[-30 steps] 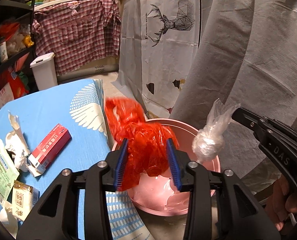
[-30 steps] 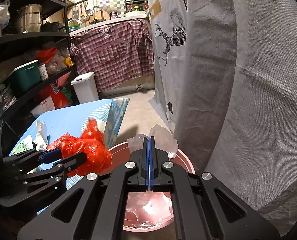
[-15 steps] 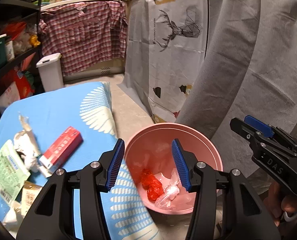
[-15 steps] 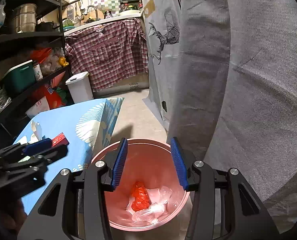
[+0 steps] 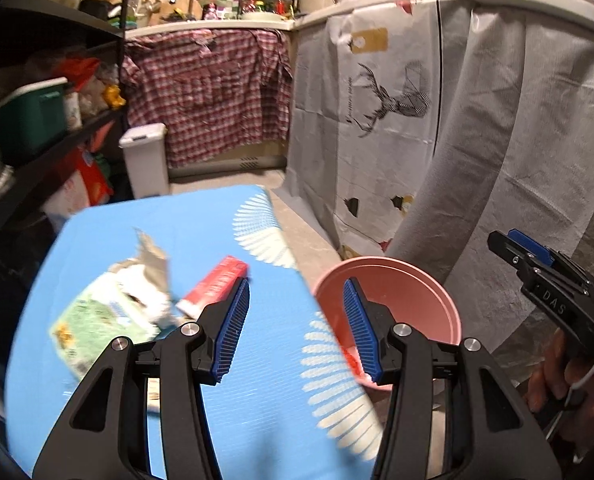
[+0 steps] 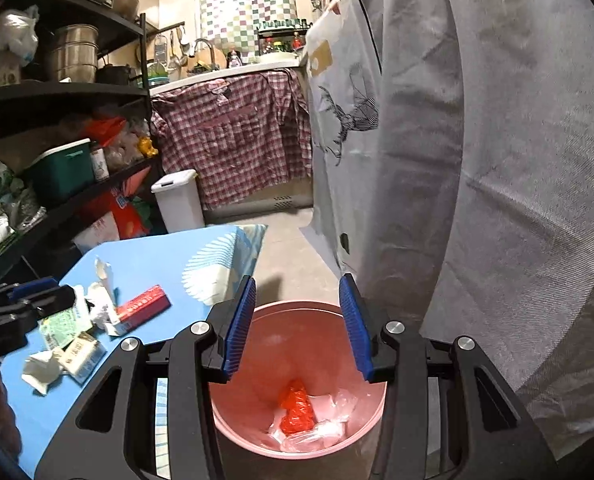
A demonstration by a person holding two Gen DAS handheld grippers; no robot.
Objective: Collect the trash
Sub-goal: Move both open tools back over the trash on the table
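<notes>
The grey sheet (image 6: 497, 160) with a deer drawing fills the right side of both views, hanging down behind everything else. A checked cloth (image 6: 233, 136) drapes from the far worktop in the upper middle of the frame, with a small white bin (image 6: 179, 200) on the floor below it and dark shelves (image 6: 57, 92) of pots and boxes at the upper left. The blue counter (image 6: 145, 264) with white feather prints spreads across the lower left of both views. Just beside its right edge stands the pink bucket (image 6: 297, 452), lower centre in the right wrist view and right of centre in the left one. The left gripper (image 5: 295, 324) hangs above the counter edge with its blue pads wide apart and nothing between them. The right gripper (image 6: 297, 320) sits directly over the bucket mouth, also spread wide and empty. On the counter (blurred in the left wrist view) lies a cluster of trash: a red box (image 6: 143, 308), a green packet (image 6: 63, 326), a small carton (image 6: 81, 354) and crumpled white paper (image 6: 41, 368), all close together and partly touching. At the bottom of the bucket lie a red plastic bag (image 6: 297, 406) and clear plastic wrap (image 6: 329, 420), pressed against each other.
</notes>
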